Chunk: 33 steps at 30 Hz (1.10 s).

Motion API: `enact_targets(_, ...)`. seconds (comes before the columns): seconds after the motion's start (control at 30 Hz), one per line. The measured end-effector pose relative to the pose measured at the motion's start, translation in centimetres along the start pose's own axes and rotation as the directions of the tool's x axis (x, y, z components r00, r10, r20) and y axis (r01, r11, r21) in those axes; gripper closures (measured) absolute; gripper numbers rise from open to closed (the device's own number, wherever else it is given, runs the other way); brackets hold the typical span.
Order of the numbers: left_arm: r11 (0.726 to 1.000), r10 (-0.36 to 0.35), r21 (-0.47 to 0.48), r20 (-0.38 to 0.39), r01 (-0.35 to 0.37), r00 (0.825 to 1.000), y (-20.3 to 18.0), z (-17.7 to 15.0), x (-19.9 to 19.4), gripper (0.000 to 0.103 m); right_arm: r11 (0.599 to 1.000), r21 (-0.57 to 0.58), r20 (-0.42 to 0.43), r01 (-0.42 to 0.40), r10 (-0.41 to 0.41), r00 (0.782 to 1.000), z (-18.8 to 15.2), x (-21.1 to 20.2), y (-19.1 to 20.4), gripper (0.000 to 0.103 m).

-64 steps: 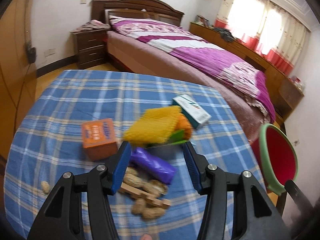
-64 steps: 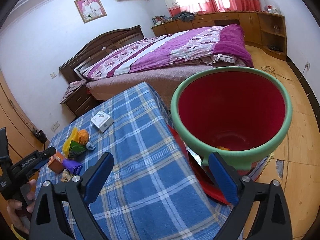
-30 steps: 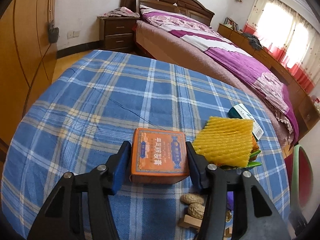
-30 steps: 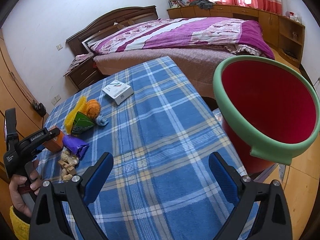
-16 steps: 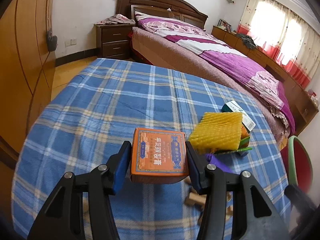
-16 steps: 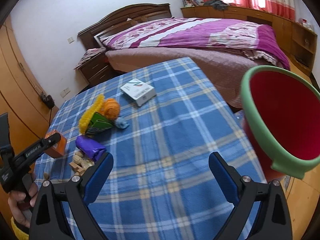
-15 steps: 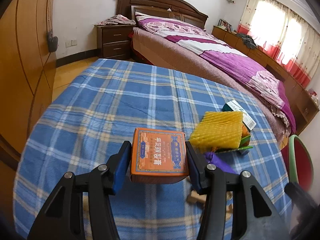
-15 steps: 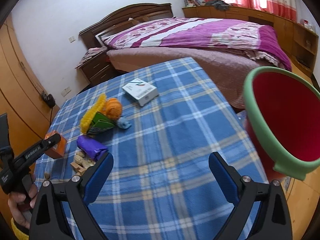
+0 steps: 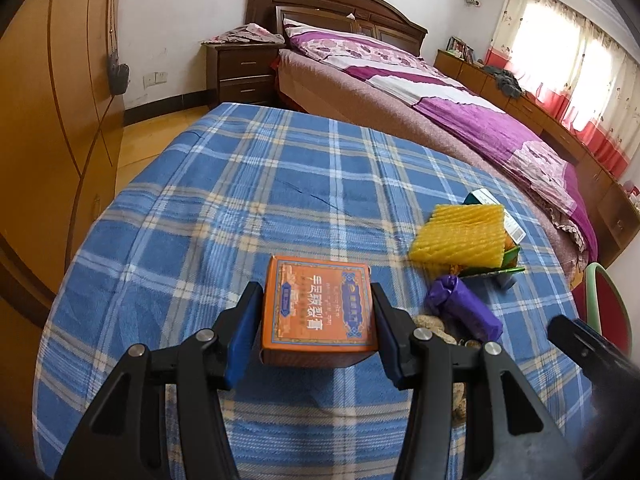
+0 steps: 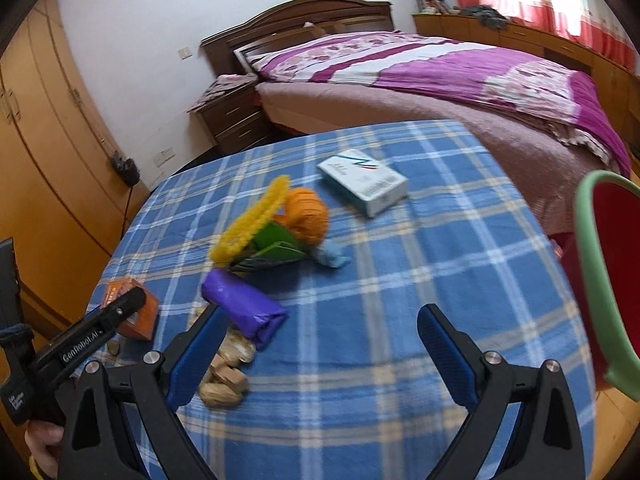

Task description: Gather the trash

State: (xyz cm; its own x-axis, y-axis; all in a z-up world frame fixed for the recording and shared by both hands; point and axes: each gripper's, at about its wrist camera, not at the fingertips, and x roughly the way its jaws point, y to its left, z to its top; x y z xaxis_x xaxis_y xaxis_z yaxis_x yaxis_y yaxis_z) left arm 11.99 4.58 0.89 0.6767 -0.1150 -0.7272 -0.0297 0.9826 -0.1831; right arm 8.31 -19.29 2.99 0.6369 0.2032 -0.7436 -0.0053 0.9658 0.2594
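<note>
Surface: a table under a blue plaid cloth (image 9: 280, 184), soft and faintly creased, filling the lower half of both views.
Left gripper (image 9: 318, 320): its blue pads are clamped on the two sides of the orange box (image 9: 320, 306), printed face up; in the right wrist view the box (image 10: 136, 312) sits at about 8 o'clock on the table, a hand (image 10: 42, 446) below it on the handle.
Right gripper (image 10: 320, 354): jaws spread wide with only cloth between them, grasping nothing.
Trash cluster: at 3 o'clock from the held box lie a yellow foam net (image 9: 460, 234), a green packet (image 10: 276, 246) partly under it, and an orange ball (image 10: 306, 214) touching the net.
Purple wrapper (image 10: 244, 308): just beside the right gripper's left finger, at about 10 o'clock from its gap.
Peanuts (image 10: 222, 392): shells and small wooden bits near the wrapper, toward the table's near edge.
White carton (image 10: 362, 182): at 12 o'clock from the right gripper, well apart from the cluster.
Bin (image 10: 600, 264): red inside with a green rim, off the table's edge at 3 o'clock.
Room: a bed (image 10: 460, 80) with a purple and white quilt beyond the table, a dark wooden headboard (image 9: 340, 4), a nightstand (image 9: 244, 70) at 11 o'clock, wooden wardrobe doors (image 9: 44, 92) at 9 o'clock, red curtains (image 9: 580, 68) at a bright window at 2 o'clock.
</note>
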Motion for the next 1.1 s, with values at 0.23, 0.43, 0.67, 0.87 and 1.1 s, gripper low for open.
enact_targets(0.23, 1.0, -0.007, 0.001, -0.005, 0.007, 1.0, -0.1, -0.2, 0.2, 0.05, 0.998, -0.042, -0.066, -0.037, 0.034, 0.997, 0.4, 3.2, 1.9, 0.007)
enact_targets(0.43, 1.0, -0.011, 0.0, -0.012, 0.011, 1.0, -0.2, -0.4, 0.4, 0.049, 0.996, -0.081, -0.102, -0.037, 0.029, 0.994, 0.4, 5.4, 3.3, 0.027)
enact_targets(0.67, 1.0, -0.013, -0.002, -0.013, 0.013, 1.0, -0.1, -0.5, 0.5, 0.049, 0.987, -0.155, -0.104, -0.042, 0.026, 0.994, 0.3, 5.8, 4.4, 0.06)
enact_targets(0.87, 1.0, -0.02, -0.004, -0.012, 0.02, 1.0, -0.2, -0.7, 0.4, 0.049, 0.986, -0.155, -0.105, -0.068, 0.052, 0.993, -0.2, 5.6, 4.2, 0.086)
enact_targets(1.1, 1.0, -0.023, -0.011, -0.008, 0.023, 1.0, -0.1, -0.8, 0.0, 0.049, 0.982, -0.155, -0.108, -0.105, 0.089, 0.99, -0.9, 4.5, 4.2, 0.09)
